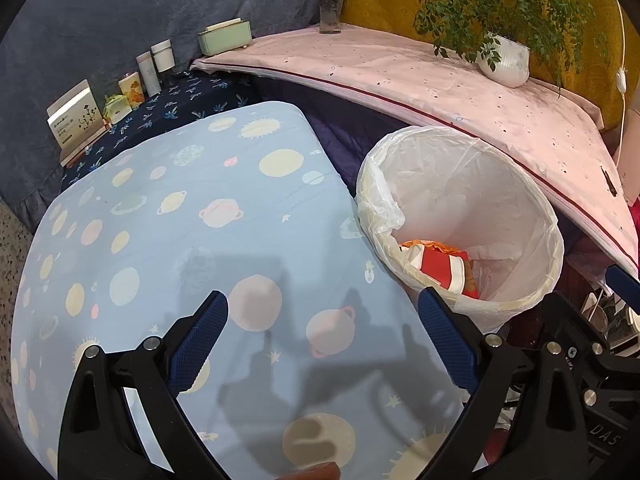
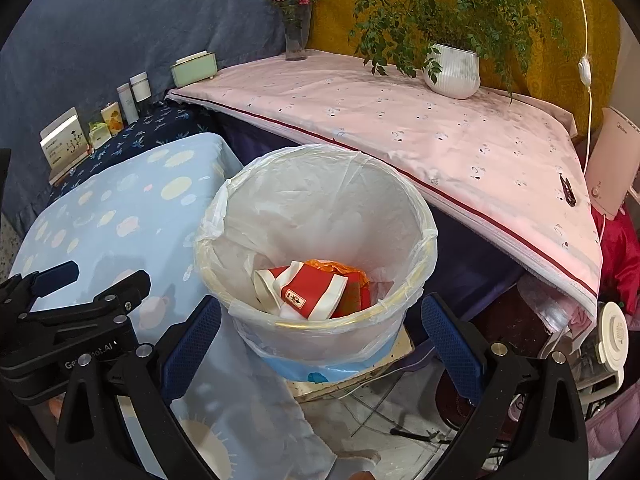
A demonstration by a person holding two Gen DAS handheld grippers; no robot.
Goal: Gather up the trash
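Right now both tools hang empty. The left gripper (image 1: 322, 334) has its blue-padded fingers (image 1: 202, 342) spread wide over the pale blue planet-print cloth (image 1: 160, 220), gripping nothing. The right gripper (image 2: 320, 338) is just as wide open, its fingers standing either side of the trash bin (image 2: 320, 344) without touching it, as far as I can tell.

That bin is a round pail lined with a thin, crinkled, milky plastic bag (image 2: 224, 216) folded over the rim. From the left wrist view it sits at about three o'clock, just beside the blue cloth's edge; from the right wrist view it fills the centre.

Down in the bottom lies the trash: a crushed red-and-white paper cup (image 2: 308, 290) on its side, with a small label showing, and behind it, toward one o'clock, a crumpled orange wrapper (image 2: 340, 270).

Beyond the bin, at twelve o'clock, a pink cloth (image 2: 400, 120) covers a higher surface bearing a potted plant (image 2: 454, 68) and a vase of flowers (image 2: 296, 36).
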